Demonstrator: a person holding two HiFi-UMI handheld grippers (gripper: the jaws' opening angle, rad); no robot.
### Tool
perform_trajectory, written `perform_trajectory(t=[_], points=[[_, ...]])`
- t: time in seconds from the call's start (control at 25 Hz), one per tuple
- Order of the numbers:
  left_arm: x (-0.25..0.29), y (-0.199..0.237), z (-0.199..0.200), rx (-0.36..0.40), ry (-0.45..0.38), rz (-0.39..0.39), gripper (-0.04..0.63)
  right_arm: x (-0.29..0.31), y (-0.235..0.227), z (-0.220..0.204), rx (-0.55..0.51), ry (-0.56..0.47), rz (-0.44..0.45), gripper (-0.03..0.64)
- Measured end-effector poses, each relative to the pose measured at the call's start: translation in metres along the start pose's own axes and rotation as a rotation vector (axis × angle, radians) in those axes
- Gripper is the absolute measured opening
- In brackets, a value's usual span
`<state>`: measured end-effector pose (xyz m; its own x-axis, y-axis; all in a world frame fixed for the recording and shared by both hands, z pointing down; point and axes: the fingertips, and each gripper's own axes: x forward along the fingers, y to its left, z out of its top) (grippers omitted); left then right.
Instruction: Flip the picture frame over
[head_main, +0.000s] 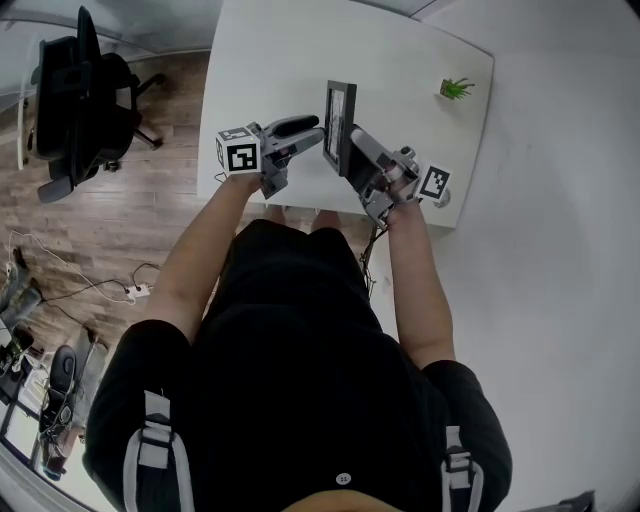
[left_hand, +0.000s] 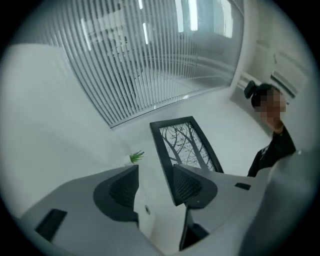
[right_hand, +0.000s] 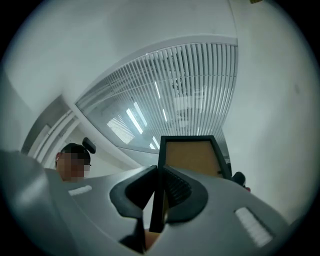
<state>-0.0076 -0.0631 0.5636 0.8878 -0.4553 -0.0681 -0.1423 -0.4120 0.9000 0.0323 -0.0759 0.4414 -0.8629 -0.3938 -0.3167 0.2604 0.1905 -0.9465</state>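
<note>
Right gripper (right_hand: 159, 184) jaws pinch picture frame (head_main: 338, 120) edge, frame on edge over surface (head_main: 270, 60); left gripper (left_hand: 155, 187) jaws spread, gripping nothing.

We found the head view bright and evenly lit, the white table (head_main: 280, 60) almost shadowless and slightly washed out. Both gripper views were ringed by a dark round vignette and bent hard toward the edges, so the blinds (left_hand: 150, 60) bowed. Strip lights (right_hand: 132, 120) glared as white streaks among the slats. The picture frame (left_hand: 185, 145) stayed sharp, while the close foreground looked soft and dim.
</note>
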Motion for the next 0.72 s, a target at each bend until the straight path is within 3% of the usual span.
perform_trajectory(t=[0.28, 0.44, 0.56, 0.72], points=[[0.0, -0.044, 0.007, -0.269, -0.05, -0.35, 0.259, -0.001, 0.032, 0.0, 0.097, -0.004, 0.181, 0.049], [0.001, -0.068, 0.011, -0.325, -0.058, -0.52, 0.258, -0.002, 0.031, 0.001, 0.13, -0.008, 0.221, 0.049], [0.001, -0.075, 0.013, -0.341, -0.06, -0.563, 0.252, -0.003, 0.029, 0.001, 0.138, -0.008, 0.225, 0.049], [0.001, -0.07, 0.011, -0.318, -0.05, -0.517, 0.148, -0.007, 0.025, 0.003, 0.142, -0.006, 0.224, 0.049]])
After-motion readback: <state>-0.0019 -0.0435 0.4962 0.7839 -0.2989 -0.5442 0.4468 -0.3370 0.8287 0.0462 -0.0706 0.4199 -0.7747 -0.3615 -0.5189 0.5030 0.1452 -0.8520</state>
